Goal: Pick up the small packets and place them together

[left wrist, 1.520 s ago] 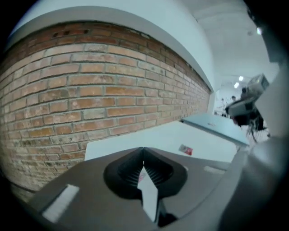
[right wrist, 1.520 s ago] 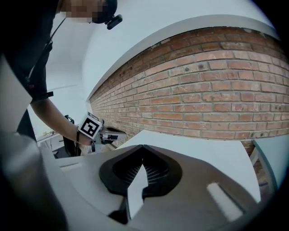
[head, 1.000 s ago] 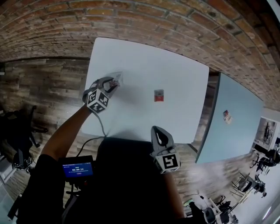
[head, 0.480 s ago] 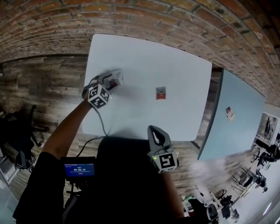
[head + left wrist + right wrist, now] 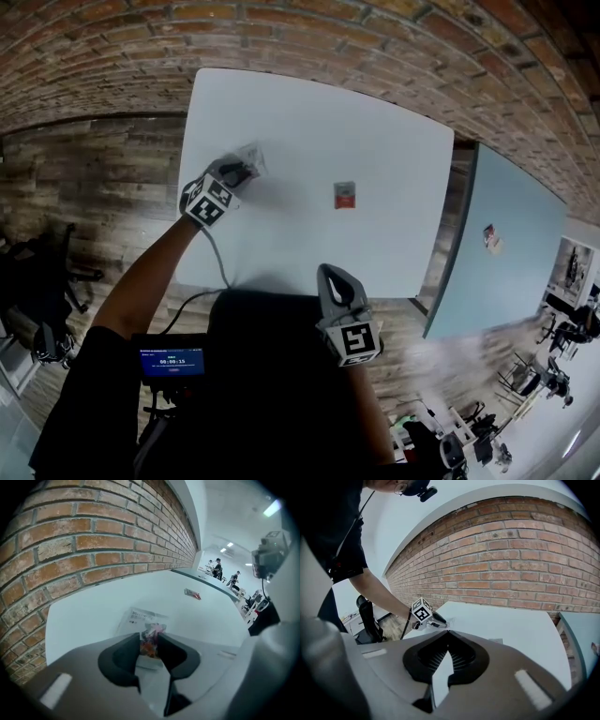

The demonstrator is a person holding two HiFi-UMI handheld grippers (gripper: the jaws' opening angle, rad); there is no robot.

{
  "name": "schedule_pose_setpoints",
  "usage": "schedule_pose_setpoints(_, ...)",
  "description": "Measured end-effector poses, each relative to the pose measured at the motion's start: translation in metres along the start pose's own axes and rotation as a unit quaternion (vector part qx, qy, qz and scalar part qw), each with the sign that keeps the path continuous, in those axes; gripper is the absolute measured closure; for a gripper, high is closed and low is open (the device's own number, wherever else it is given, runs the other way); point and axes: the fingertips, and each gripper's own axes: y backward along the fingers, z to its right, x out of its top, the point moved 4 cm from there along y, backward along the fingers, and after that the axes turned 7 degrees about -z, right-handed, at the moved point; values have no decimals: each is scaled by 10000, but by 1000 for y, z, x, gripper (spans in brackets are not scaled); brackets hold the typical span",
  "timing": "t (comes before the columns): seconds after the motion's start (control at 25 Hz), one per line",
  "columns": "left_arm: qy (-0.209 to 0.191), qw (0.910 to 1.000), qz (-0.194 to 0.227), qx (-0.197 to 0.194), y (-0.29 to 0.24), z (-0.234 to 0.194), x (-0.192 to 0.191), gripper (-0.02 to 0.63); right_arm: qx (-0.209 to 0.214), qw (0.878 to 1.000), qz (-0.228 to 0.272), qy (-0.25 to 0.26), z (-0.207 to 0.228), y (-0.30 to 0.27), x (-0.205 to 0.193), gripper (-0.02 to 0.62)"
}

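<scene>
Packets sit well apart on the white table (image 5: 319, 112): a clear packet (image 5: 253, 159) toward the table's left edge as the head view shows it, and a red packet (image 5: 345, 195) out near the middle. The left gripper (image 5: 238, 172) is tipped down onto the clear one. In the left gripper view, the left gripper (image 5: 149, 638) has the clear packet's (image 5: 140, 617) near end — crinkled film with orange and pink bits inside — bunched up between its two dark fingers (image 5: 123, 654). The jaws have just been closing and now press on the film from both sides. The rest of the packet, the part with a white printed label, lies flat on the tabletop just past the fingertips. The red packet (image 5: 192, 594) shows farther off on the same surface, untouched.

The right gripper (image 5: 335, 275) hangs at the table's near edge, well away from both packets, with its marker cube toward the person. In the right gripper view, the right gripper (image 5: 447, 633) has its fingers pressed together tip to tip with nothing between them. Beyond them the person's bare forearm (image 5: 384, 592) reaches to the left gripper (image 5: 442, 622) at the clear packet. A brick wall (image 5: 375, 37) runs behind the table — and off to the right a pale blue table (image 5: 520, 272) carries one more small packet (image 5: 491, 238).
</scene>
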Motion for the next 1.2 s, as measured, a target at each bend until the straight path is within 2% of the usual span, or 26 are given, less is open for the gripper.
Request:
schedule_pose_setpoints(0.12,-28,10000,36,27,4,5,-2,542,15,10000,44,19,-2,0,0,592)
schedule_pose_setpoints(0.2,-140,9998,49,89,7,7,-1,536,4,10000,64,26,-2,1,0,592)
schedule_pose_setpoints(0.32,-448,9989,40,132,8,14,4,403,-6,10000,24,-8,0,3,-3,592)
schedule_pose_setpoints(0.44,-608,9981,-50,127,5,17,7,334,18,10000,1,-19,-1,2,-4,592)
schedule_pose_setpoints(0.68,-401,9988,-238,170,-6,15,6,267,7,9999,-87,-53,-2,1,-7,592)
schedule_pose_setpoints(0.96,-104,9997,-226,66,-7,12,5,286,-58,9998,-91,-167,7,4,-8,592)
schedule_pose_setpoints(1.04,10,9998,-202,22,-5,14,5,321,-42,9998,-59,-184,8,3,-7,592)
schedule_pose_setpoints(1.12,107,9998,-138,25,-2,16,4,396,-15,9999,2,-162,9,2,-4,592)
schedule_pose_setpoints(1.2,219,9997,-80,18,1,16,3,413,17,9999,38,-140,8,1,-3,592)
